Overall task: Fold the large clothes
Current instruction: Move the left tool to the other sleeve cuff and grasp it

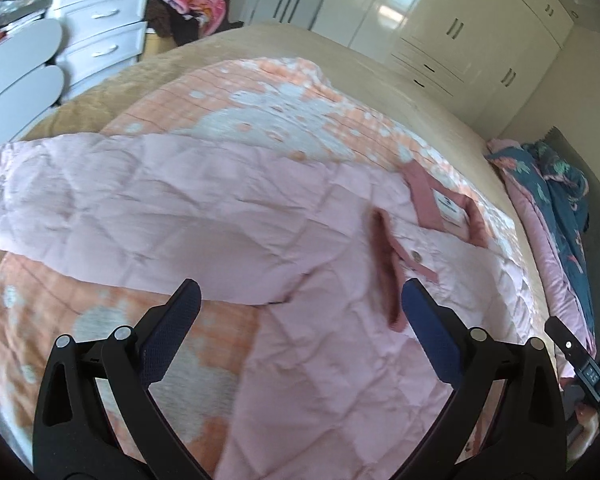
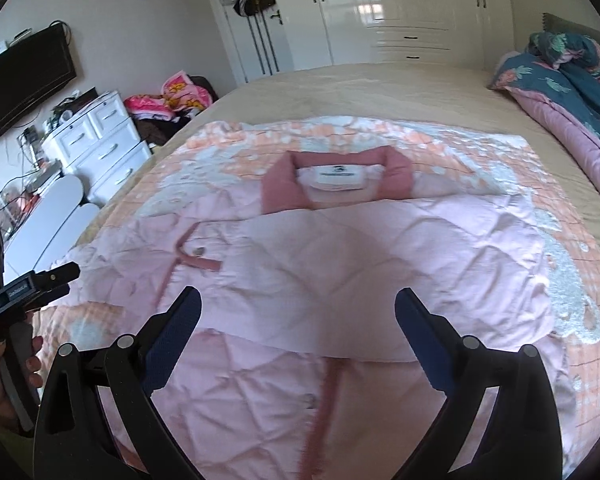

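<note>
A pale pink quilted jacket [image 1: 260, 208] lies spread on an orange and white blanket [image 1: 60, 320] on the bed. Its darker pink collar [image 2: 280, 192] with a white label points to the far side. One sleeve [image 2: 380, 248] is folded across the chest, and in the left wrist view a sleeve [image 1: 80, 184] reaches out to the left. My left gripper [image 1: 300, 292] hovers open above the jacket's front placket, holding nothing. My right gripper [image 2: 298, 298] is also open above the folded sleeve, apart from the cloth. The left gripper's handle [image 2: 32, 288], held in a hand, shows at the right wrist view's left edge.
A beige sheet [image 2: 360, 84] covers the bed beyond the blanket. A teal and pink duvet [image 2: 572, 92] is heaped at the right side. A white chest of drawers [image 2: 100, 140], a pile of clothes [image 2: 172, 96] and a wardrobe [image 1: 440, 20] stand around the bed.
</note>
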